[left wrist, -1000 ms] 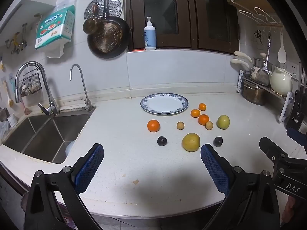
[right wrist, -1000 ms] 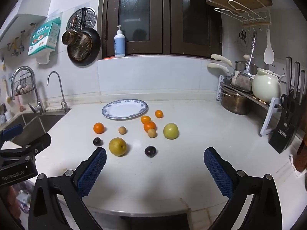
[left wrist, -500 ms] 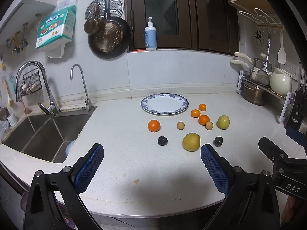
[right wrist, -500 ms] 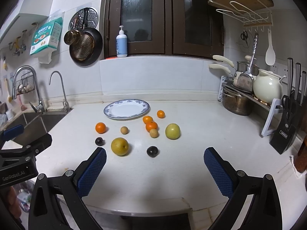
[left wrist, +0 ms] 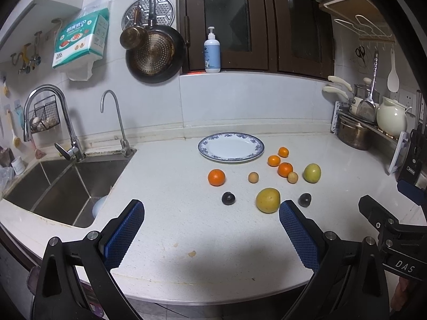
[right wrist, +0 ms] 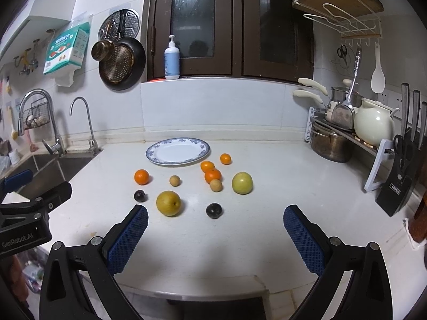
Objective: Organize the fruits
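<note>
Nothing is picked yet: your left tool [left wrist: 210,218] and right tool [right wrist: 214,224] hang released, empty. Next, reach the yellow pear [right wrist: 168,203] at frame centre, then the plate [right wrist: 160,151].

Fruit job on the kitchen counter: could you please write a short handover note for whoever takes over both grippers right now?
Left gripper: open, empty, above the counter's near edge.
Right gripper: open, empty, likewise.
Plate: bare, at the back of the counter.
Fruit: all loose on the counter in front of the plate: four oranges, two small tan fruits, two dark plums, a yellow pear, a green apple.
Done: nothing.
Left: every fruit, presumably onto the plate.
</note>
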A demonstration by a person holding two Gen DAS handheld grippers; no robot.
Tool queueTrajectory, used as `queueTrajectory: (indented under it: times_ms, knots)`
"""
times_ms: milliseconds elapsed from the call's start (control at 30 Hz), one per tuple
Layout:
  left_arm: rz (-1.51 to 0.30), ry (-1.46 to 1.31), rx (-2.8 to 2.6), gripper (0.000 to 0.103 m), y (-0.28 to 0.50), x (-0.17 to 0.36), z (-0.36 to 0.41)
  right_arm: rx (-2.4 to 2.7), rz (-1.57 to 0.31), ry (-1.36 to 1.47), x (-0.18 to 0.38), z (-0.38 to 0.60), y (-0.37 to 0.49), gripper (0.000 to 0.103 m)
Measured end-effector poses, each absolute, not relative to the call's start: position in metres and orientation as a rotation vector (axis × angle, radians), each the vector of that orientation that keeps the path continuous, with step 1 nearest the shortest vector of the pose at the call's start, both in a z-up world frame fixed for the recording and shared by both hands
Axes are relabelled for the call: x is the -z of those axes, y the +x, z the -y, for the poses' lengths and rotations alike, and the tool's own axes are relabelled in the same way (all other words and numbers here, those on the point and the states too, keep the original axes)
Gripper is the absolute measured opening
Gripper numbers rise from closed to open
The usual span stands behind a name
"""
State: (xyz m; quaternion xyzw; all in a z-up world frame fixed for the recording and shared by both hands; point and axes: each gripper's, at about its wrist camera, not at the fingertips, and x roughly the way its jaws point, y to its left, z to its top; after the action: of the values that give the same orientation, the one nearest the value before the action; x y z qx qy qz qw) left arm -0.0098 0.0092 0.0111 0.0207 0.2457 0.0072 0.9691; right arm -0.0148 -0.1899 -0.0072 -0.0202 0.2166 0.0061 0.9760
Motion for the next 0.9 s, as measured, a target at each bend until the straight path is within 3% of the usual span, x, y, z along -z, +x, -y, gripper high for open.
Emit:
queueTrajectory:
  times_ms: [900]
  knots:
    - [-0.489, 0.039, -0.002, 0.103, -0.0107, -0.0093, -0.0104, -0.024, -0.432, -0.049, 0.0075, 0.1876, -0.0145, 0.102]
